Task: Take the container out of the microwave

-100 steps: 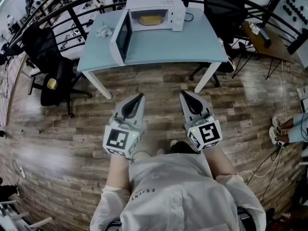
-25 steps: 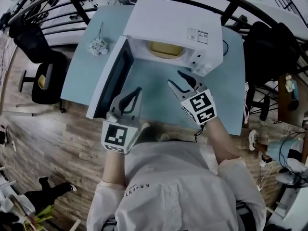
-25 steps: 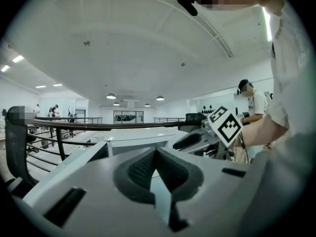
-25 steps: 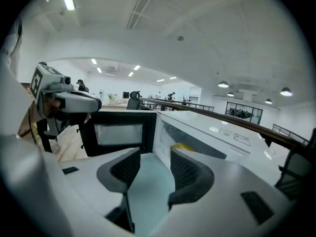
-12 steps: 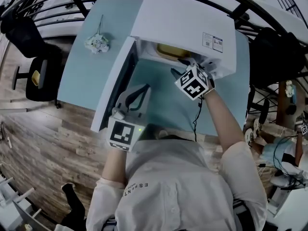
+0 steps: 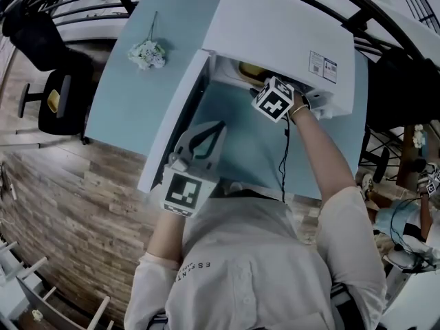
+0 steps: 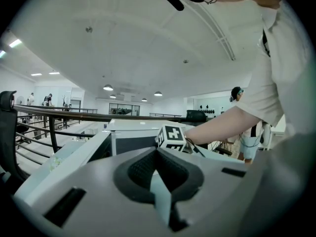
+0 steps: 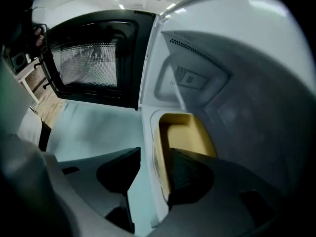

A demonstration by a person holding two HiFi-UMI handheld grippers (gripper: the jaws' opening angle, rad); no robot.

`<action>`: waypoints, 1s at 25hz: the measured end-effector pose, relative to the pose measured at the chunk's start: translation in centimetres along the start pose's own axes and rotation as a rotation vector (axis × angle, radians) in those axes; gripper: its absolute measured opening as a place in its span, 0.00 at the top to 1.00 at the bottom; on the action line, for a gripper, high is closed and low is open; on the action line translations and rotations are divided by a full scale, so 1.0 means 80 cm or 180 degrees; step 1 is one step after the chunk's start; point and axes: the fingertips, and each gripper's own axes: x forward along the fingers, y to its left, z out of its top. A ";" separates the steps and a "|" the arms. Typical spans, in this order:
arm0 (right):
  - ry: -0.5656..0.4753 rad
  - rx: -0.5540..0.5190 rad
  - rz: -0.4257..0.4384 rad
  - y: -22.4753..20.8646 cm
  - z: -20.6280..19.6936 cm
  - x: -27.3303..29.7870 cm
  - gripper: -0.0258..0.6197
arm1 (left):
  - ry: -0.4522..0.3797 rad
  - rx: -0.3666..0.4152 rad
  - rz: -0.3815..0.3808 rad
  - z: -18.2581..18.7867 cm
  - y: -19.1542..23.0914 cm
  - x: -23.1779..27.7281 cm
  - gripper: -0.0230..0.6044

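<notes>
A white microwave (image 6: 282,26) stands on the light blue table (image 6: 124,102) with its door (image 6: 175,129) swung open to the left. A yellow container (image 8: 190,135) sits inside on the turntable; the head view shows only a sliver of this container (image 6: 251,69). My right gripper (image 8: 155,154) is open and reaches into the cavity. One jaw is over the container's inside and the other outside its near rim. In the head view its marker cube (image 6: 275,98) shows at the opening, and the jaws are hidden. My left gripper (image 6: 220,124) is shut and empty, held over the table by the door.
A small white bunch of flowers (image 6: 148,53) lies on the table's far left. A black office chair (image 6: 51,95) stands left of the table, with a dark railing behind. The door's mesh window (image 8: 89,68) is left of my right gripper. A person (image 6: 412,212) is at the right edge.
My right gripper has moved forward from above the table into the microwave opening, up to the container. The left gripper has stayed beside the door.
</notes>
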 end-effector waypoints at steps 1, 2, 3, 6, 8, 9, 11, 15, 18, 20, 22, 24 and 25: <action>0.0042 0.0001 0.0045 0.000 -0.002 0.005 0.65 | 0.0004 -0.0001 -0.0003 0.000 0.001 0.000 0.97; 0.0085 -0.0028 0.0056 -0.001 -0.005 0.009 0.68 | 0.0009 -0.0002 -0.0008 -0.001 0.001 -0.001 0.97; 0.0124 -0.0080 0.0032 -0.003 -0.007 0.012 0.74 | 0.0016 -0.0003 -0.0016 -0.001 0.000 -0.002 0.97; 0.0198 -0.0281 -0.0102 -0.010 -0.010 0.015 0.84 | 0.0038 -0.0007 -0.0034 -0.004 -0.002 -0.004 0.97; 0.0212 -0.0374 -0.0158 -0.014 -0.009 0.014 0.88 | 0.0041 -0.0013 -0.0038 -0.006 -0.003 -0.004 0.97; 0.0209 -0.0399 -0.0171 -0.015 -0.008 0.012 0.89 | 0.0040 -0.0013 -0.0038 -0.006 -0.003 -0.004 0.97; 0.0188 -0.0404 -0.0175 -0.014 -0.007 0.009 0.90 | 0.0039 -0.0007 -0.0038 -0.005 -0.004 -0.005 0.97; 0.0072 -0.0275 -0.0157 -0.008 -0.002 -0.006 0.91 | 0.0022 0.0007 -0.0042 -0.002 -0.006 -0.008 0.97; -0.0041 -0.0231 -0.0119 0.004 0.003 -0.022 0.91 | 0.0005 0.0000 -0.0041 0.001 -0.009 -0.011 0.97; -0.0101 -0.0244 -0.0128 0.013 0.004 -0.034 0.91 | -0.0001 0.0007 -0.0034 0.002 -0.011 -0.013 0.97; -0.0149 -0.0252 -0.0126 0.026 0.003 -0.045 0.91 | -0.0008 0.0023 -0.0022 0.004 -0.013 -0.016 0.97; -0.0193 -0.0239 -0.0110 0.041 0.000 -0.058 0.91 | -0.0014 0.0029 -0.0005 0.005 -0.016 -0.020 0.97; -0.0214 -0.0232 -0.0104 0.049 -0.002 -0.065 0.91 | -0.0018 0.0028 0.0004 0.006 -0.017 -0.023 0.97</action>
